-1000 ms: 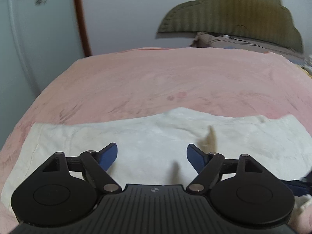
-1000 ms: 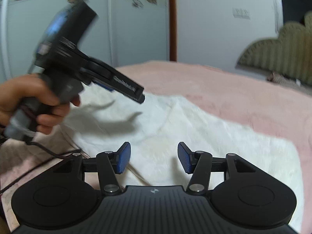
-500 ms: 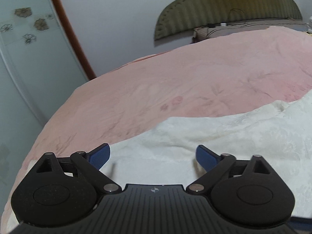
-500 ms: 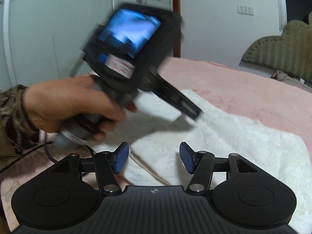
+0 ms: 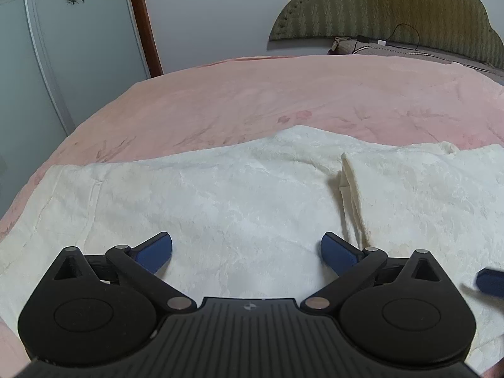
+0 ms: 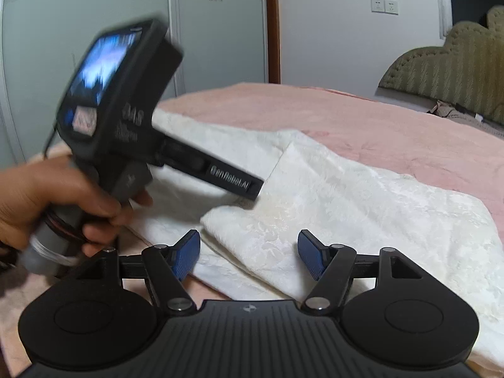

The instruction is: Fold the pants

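White pants (image 5: 239,195) lie flat across a pink bed, with one end folded back over the rest at the right (image 5: 419,186). My left gripper (image 5: 246,250) is open and empty just above the middle of the cloth. My right gripper (image 6: 249,253) is open and empty above the near edge of the folded layer (image 6: 330,208). In the right wrist view the left gripper's body (image 6: 126,119), held by a hand, hovers over the pants at the left. A blue fingertip of the right gripper (image 5: 491,278) shows at the left wrist view's right edge.
The pink bedspread (image 5: 283,100) stretches beyond the pants. An olive padded headboard (image 5: 393,6) and pillows stand at the far right. A wardrobe with flowered glass doors (image 5: 63,47) and a brown door frame stand beyond the bed's left edge.
The left gripper swung back to the right over the pants and lowered; the folded layer has come into its view. The right gripper's jaws have widened a little over the folded edge.
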